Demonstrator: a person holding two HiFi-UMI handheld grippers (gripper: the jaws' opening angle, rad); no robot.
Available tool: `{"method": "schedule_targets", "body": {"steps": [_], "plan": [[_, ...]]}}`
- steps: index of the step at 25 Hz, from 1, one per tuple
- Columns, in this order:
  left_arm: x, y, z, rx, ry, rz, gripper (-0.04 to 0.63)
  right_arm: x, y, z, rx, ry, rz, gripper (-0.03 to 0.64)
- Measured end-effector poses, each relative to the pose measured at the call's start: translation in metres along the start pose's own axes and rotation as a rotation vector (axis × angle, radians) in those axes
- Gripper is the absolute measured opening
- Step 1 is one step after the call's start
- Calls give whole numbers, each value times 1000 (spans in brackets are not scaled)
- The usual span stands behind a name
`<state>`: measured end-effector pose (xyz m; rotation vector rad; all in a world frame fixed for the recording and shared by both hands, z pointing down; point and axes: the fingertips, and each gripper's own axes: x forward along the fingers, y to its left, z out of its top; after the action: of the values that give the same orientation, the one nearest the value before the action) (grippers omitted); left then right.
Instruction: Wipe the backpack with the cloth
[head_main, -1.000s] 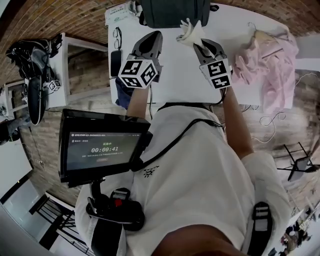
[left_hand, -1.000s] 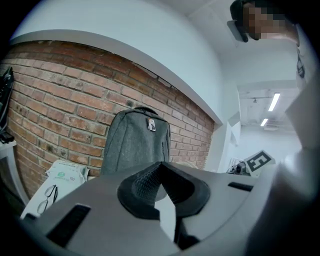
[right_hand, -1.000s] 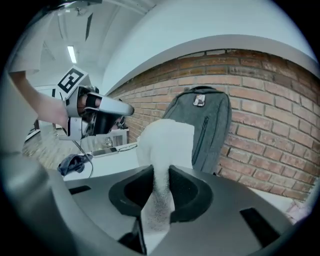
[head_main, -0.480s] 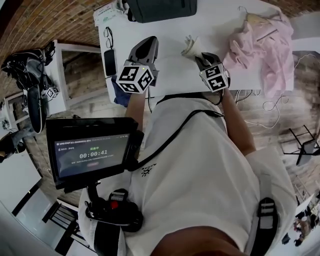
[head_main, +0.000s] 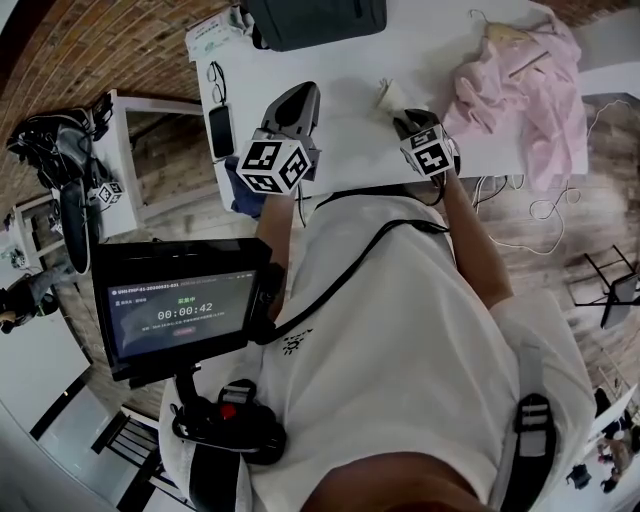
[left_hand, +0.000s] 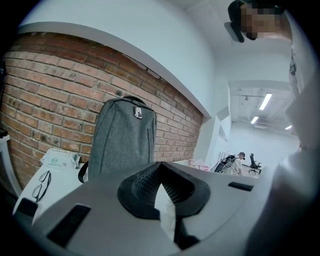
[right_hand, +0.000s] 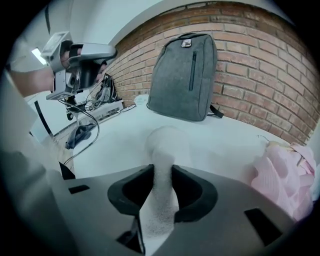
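The white bench (head_main: 350, 70) carries the grey woven backpack (right_hand: 185, 75), which stands upright at its far edge. The right hand-held gripper (head_main: 405, 118) has dropped to the near side, well apart from the backpack. Its jaws have just been opening, but the pads still pinch the soft white cloth (right_hand: 161, 150), whose far end now rests on the bench. The left hand-held gripper (left_hand: 160, 167) is closed and empty.
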<state>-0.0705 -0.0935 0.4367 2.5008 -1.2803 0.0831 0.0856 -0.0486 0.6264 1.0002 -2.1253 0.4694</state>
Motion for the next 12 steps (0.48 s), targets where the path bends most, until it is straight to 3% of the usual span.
{"method": "schedule_targets", "body": {"steps": [6,12], "plan": [[0,2,5,7,-10,4,2,-20,-4,28,21,-106,10,104],[-5,3,18,4,-45,20,2,-77,3,135,28,-432,25,104]]}}
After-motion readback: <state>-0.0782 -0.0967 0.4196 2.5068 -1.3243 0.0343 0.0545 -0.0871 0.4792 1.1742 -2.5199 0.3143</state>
